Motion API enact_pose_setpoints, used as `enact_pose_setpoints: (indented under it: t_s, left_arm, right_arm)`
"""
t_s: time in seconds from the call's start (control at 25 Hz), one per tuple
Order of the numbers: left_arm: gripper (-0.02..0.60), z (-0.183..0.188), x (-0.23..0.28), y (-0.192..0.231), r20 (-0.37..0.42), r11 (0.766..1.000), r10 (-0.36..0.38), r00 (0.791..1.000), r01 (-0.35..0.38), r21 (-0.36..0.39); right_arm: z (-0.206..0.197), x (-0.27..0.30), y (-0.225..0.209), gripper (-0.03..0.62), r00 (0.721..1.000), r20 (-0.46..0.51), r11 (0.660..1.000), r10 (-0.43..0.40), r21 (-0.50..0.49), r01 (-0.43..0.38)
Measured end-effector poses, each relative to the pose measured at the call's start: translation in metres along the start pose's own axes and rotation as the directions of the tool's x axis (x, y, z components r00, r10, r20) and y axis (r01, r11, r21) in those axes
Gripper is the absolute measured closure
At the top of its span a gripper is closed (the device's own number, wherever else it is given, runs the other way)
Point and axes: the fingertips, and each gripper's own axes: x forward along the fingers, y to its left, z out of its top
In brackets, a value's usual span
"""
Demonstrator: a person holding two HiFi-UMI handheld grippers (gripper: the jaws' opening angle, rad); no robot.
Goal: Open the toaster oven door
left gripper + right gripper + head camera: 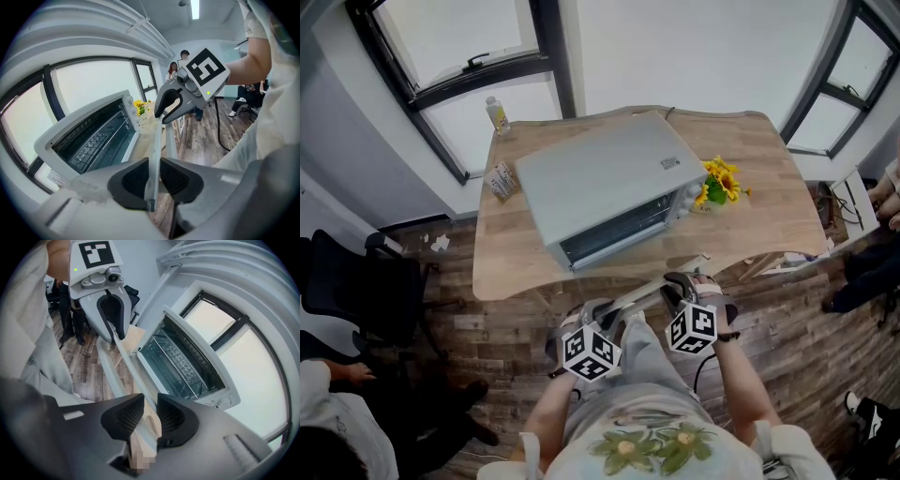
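Toaster oven [600, 178] stands open-fronted on worktop [769, 187]; left gripper [153, 180] and right gripper [149, 416] each clamp its door handle [156, 145]. Advice: lower both ends evenly, avoid twisting hinges.

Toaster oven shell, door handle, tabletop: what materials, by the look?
Toaster oven shell: likely painted sheet metal, matte pale grey, crisp folded edges.
Door handle: looks like brushed metal or silvered plastic, smooth sheen; can't tell which.
Tabletop: wood or wood laminate, visible grain.
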Motion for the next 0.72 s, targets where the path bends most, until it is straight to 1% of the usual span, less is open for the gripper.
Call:
enact_pose_setpoints:
  t_s: [0.72]
  left_arm:
    - [0.492,-0.011,0.009,-0.018,-0.041,0.999,-0.034,0.999,0.035,0.003]
  right_arm:
    - [-0.013,0.004,0.018,0.500,0.999,-0.012,0.999,0.032,0.020,-0.031]
